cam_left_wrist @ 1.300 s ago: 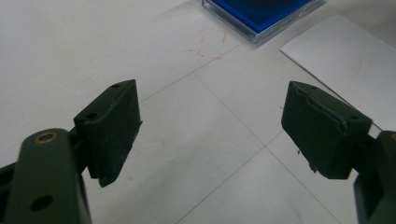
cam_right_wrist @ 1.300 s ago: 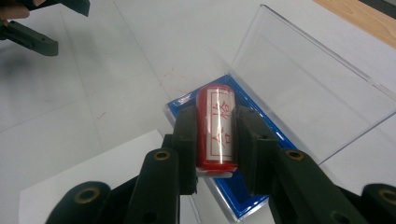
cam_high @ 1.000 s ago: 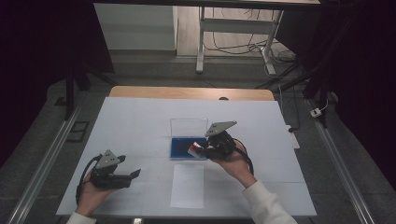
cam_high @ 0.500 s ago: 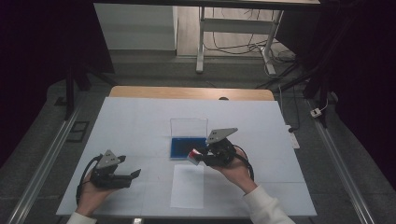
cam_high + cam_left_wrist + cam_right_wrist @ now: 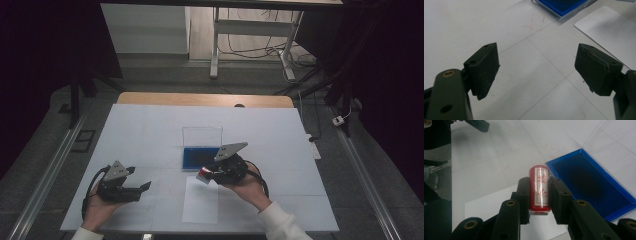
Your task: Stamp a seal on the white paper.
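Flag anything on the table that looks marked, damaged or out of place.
Faint red ink scratches mark the white table surface beside the blue ink pad in its clear case. The rubber on one left gripper finger looks cracked.

Ink pad (image 5: 197,157) behind paper sheet (image 5: 200,200), both on table (image 5: 150,130)

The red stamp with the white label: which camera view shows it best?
The right gripper view: the red stamp is close and sharp, clamped between the right gripper jaws, label readable. The high view gives a small red spot at that gripper.
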Motion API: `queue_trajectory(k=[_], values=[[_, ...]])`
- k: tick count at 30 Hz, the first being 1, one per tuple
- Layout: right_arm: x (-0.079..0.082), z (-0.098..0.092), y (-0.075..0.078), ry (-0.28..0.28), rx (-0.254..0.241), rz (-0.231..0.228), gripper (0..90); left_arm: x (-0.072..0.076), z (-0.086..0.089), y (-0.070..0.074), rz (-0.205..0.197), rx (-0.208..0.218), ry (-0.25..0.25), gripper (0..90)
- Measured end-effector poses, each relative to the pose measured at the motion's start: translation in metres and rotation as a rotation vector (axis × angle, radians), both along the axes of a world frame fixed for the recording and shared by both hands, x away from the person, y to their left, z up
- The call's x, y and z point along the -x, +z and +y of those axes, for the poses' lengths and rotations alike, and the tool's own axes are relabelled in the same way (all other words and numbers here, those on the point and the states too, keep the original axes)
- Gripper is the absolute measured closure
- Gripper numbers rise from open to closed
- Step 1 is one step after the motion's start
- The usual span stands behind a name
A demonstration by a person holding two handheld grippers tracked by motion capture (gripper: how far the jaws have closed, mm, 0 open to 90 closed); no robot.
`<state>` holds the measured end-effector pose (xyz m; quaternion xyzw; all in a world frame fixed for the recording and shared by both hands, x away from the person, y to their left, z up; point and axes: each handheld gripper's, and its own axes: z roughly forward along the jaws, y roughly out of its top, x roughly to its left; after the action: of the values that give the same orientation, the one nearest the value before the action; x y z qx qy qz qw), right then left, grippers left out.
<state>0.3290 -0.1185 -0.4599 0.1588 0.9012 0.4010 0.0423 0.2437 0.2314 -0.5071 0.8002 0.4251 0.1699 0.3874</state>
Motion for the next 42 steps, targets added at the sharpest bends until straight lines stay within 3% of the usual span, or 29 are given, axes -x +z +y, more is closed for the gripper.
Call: queue_trajectory(k=[15, 24, 42], values=[[0.013, 0.007, -0.008, 0.047, 0.052, 0.020, 70.4, 0.000, 0.000, 0.000, 0.001, 0.001, -0.001, 20.2], [0.022, 0.010, -0.011, 0.072, 0.089, 0.009, 70.4, 0.000, 0.000, 0.000, 0.002, -0.001, -0.004, 20.2], [0.025, 0.016, -0.020, 0.090, 0.144, -0.002, 70.4, 0.000, 0.000, -0.001, 0.004, -0.003, -0.006, 20.3]])
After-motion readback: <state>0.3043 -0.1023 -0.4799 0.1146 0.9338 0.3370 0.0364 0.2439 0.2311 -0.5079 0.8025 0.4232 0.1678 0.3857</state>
